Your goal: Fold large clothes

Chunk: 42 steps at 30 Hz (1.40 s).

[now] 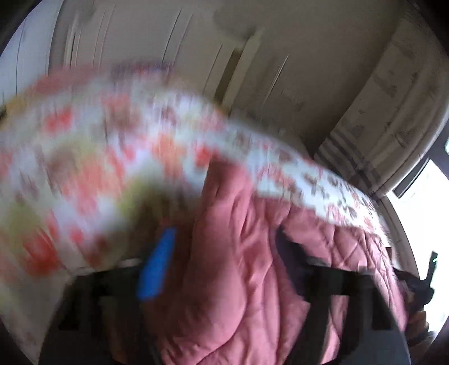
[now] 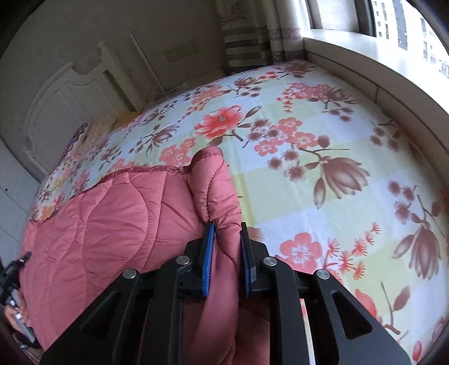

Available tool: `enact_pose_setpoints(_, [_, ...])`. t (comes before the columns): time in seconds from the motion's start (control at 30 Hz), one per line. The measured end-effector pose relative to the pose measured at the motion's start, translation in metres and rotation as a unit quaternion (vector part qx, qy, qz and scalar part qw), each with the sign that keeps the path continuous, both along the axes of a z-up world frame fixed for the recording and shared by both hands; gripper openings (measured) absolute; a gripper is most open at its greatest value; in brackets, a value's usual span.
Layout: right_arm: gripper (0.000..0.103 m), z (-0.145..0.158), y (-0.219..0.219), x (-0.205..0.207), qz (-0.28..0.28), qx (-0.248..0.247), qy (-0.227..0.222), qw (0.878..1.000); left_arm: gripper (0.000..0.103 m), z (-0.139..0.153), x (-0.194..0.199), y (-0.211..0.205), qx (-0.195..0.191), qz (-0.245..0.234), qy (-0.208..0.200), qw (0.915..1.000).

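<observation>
Bunching between right fingers: pink quilted coat.

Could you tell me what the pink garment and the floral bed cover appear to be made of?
Pink garment: likely quilted synthetic shell with padding; slight sheen, wavy stitch lines, puffy panels. Floral bed cover: probably thin matte printed cotton or a blend; flat, faintly creased. The right claw grips the garment.

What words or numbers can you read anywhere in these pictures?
None can be read.
Pink quilt: only stitching, no label showing.
Flowered sheet: flowers only, no writing.
Wall plate: too small to tell if it has any marks.
Buildings outside the window: no signs can be made out.
Left wrist view: too blurred to read anything.
</observation>
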State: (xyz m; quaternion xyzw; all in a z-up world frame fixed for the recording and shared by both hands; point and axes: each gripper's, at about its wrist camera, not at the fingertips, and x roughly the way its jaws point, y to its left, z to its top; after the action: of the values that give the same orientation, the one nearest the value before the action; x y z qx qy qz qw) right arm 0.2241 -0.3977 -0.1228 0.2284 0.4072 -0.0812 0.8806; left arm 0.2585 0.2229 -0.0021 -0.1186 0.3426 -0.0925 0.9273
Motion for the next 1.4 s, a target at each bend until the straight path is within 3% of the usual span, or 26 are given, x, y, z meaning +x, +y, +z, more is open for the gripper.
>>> enact_pose_setpoints(0.07, [0.022, 0.008, 0.0, -0.002, -0.009, -0.014, 0.013, 1.0, 0.094, 0.026, -0.002, -0.012, 0.053, -0.016, -0.044, 0.9975])
enact_pose_setpoints(0.13, [0.024, 0.025, 0.007, -0.006, -0.016, -0.044, 0.028, 0.998, 0.101, 0.039, 0.004, -0.032, 0.095, -0.043, -0.05, 0.9933])
enact_pose_setpoints(0.2, [0.026, 0.053, 0.023, -0.011, -0.023, -0.071, 0.011, 0.997, 0.101, 0.039, 0.016, -0.058, 0.14, -0.068, -0.04, 0.9871])
enact_pose_setpoints(0.27, [0.062, 0.083, 0.055, -0.008, 0.001, -0.099, -0.025, 0.995, 0.101, 0.031, 0.025, -0.088, 0.202, -0.082, -0.042, 0.975])
enact_pose_setpoints(0.3, [0.098, 0.096, 0.079, -0.004, 0.021, -0.123, -0.042, 0.991, 0.101, 0.025, 0.03, -0.1, 0.228, -0.086, -0.042, 0.9688])
enact_pose_setpoints(0.4, [0.099, 0.114, 0.154, 0.012, 0.112, -0.184, -0.082, 0.973, 0.101, 0.008, 0.047, -0.124, 0.269, -0.102, -0.024, 0.9573])
enact_pose_setpoints(0.47, [0.099, 0.111, 0.197, 0.033, 0.163, -0.214, -0.071, 0.961, 0.101, -0.001, 0.056, -0.131, 0.295, -0.1, -0.023, 0.9498])
enact_pose_setpoints(0.53, [0.087, 0.102, 0.229, 0.051, 0.199, -0.25, -0.059, 0.946, 0.101, -0.012, 0.065, -0.133, 0.325, -0.095, -0.027, 0.9405])
enact_pose_setpoints(0.57, [0.086, 0.091, 0.242, 0.062, 0.213, -0.273, -0.048, 0.937, 0.101, -0.02, 0.069, -0.132, 0.33, -0.097, -0.025, 0.9387])
enact_pose_setpoints(0.63, [0.086, 0.054, 0.249, 0.083, 0.222, -0.305, -0.013, 0.926, 0.101, -0.055, 0.085, -0.127, 0.317, -0.114, 0.021, 0.9413])
enact_pose_setpoints(0.67, [0.086, 0.034, 0.247, 0.092, 0.229, -0.293, 0.015, 0.928, 0.101, -0.065, 0.093, -0.122, 0.292, -0.116, 0.044, 0.9485])
enact_pose_setpoints(0.73, [0.088, 0.014, 0.212, 0.105, 0.219, -0.159, 0.017, 0.963, 0.101, -0.066, 0.104, -0.107, 0.229, -0.117, 0.071, 0.9639])
enact_pose_setpoints(0.83, [0.089, 0.015, 0.2, 0.104, 0.215, -0.142, 0.014, 0.966, 0.101, -0.069, 0.108, -0.097, 0.195, -0.122, 0.085, 0.9696])
enact_pose_setpoints(0.93, [0.09, 0.016, 0.2, 0.105, 0.218, -0.144, 0.015, 0.965, 0.101, -0.07, 0.108, -0.094, 0.182, -0.117, 0.088, 0.9722])
enact_pose_setpoints(1.1, [0.089, 0.019, 0.208, 0.1, 0.208, -0.16, 0.023, 0.965, 0.101, -0.067, 0.102, -0.102, 0.214, -0.112, 0.076, 0.9674])
enact_pose_setpoints(1.17, [0.089, 0.034, 0.193, 0.09, 0.169, -0.187, 0.011, 0.968, 0.101, -0.067, 0.102, -0.101, 0.21, -0.112, 0.078, 0.968])
enact_pose_setpoints(1.27, [0.097, 0.047, 0.138, 0.068, 0.081, -0.208, 0.01, 0.975, 0.101, -0.067, 0.104, -0.099, 0.202, -0.115, 0.083, 0.9692])
enact_pose_setpoints(1.33, [0.097, 0.032, 0.093, 0.061, 0.047, -0.178, 0.037, 0.982, 0.101, -0.068, 0.106, -0.097, 0.186, -0.119, 0.091, 0.9711])
enact_pose_setpoints(1.4, [0.097, 0.008, 0.05, 0.054, 0.036, -0.092, 0.034, 0.995, 0.101, -0.068, 0.102, -0.096, 0.183, -0.112, 0.093, 0.9724])
